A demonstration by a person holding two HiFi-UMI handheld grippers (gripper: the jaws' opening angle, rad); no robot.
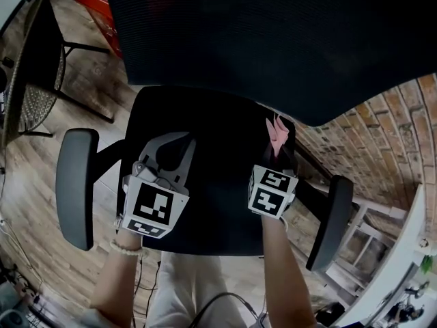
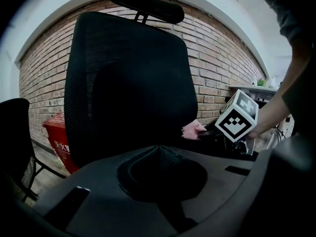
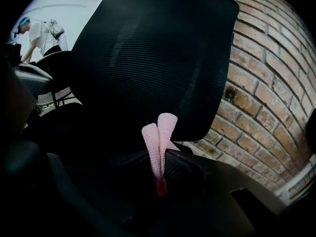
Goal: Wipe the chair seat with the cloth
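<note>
From above, the black office chair's seat (image 1: 218, 176) lies below me, its mesh backrest (image 1: 273, 33) at the top of the head view. My right gripper (image 1: 278, 146) hovers at the seat's right rear, shut on a pink cloth (image 1: 276, 132) that sticks up past its jaws. In the right gripper view the cloth (image 3: 159, 142) stands folded in front of the backrest (image 3: 148, 58). Over the seat's left part my left gripper (image 1: 176, 141) is shut with nothing in it. The left gripper view shows its tips (image 2: 158, 149) meeting, with the cloth (image 2: 192, 130) off to the right.
Armrests (image 1: 76, 186) (image 1: 331, 221) flank the seat. A second black chair (image 1: 34, 67) and a red crate (image 1: 99, 2) stand at the left on the wood floor. A brick wall (image 1: 369, 135) and a white frame (image 1: 369, 231) are at the right. A person (image 3: 39, 33) stands far back.
</note>
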